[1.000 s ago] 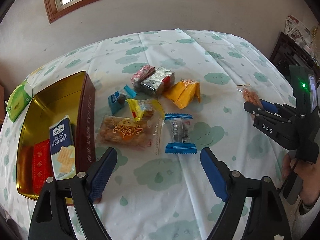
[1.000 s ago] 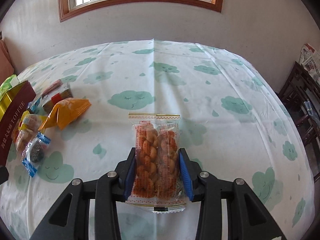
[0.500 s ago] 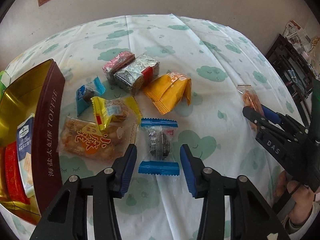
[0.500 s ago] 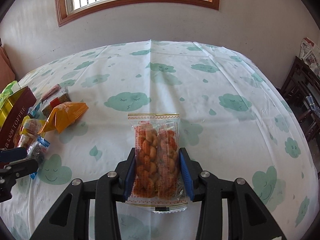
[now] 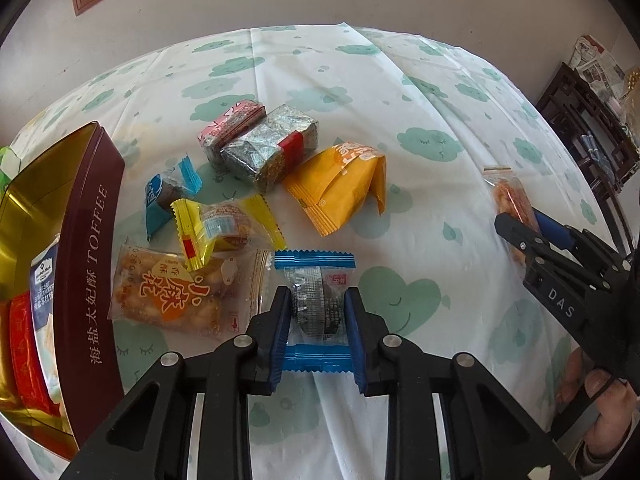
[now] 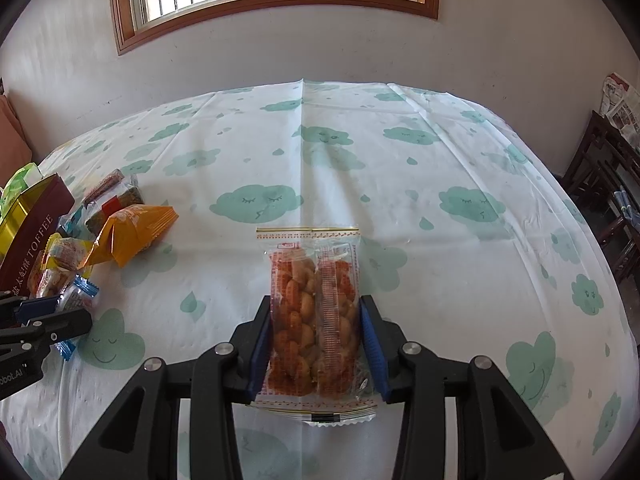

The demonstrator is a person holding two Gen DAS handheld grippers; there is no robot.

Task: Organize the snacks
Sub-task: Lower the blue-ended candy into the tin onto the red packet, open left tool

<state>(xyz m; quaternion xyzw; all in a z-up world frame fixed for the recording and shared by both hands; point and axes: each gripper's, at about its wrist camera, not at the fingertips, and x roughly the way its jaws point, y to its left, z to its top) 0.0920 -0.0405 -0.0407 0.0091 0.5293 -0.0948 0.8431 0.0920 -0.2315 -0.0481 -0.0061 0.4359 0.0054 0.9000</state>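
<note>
— What have your tongs got?

— My left gripper (image 5: 317, 320) has just closed its jaws on the blue-ended candy (image 5: 316, 304), which lies on the cloud-print tablecloth (image 5: 420, 92) beside the snack pile, near the toffee tin (image 5: 96, 248).

— And the right?

— My right gripper (image 6: 316, 344) clamps the clear peanut packet (image 6: 314, 312), well apart from the pile.

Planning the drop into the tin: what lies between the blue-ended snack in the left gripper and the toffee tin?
In the left wrist view, the clear orange-lettered snack bag lies between the blue-ended snack and the toffee tin.
</note>
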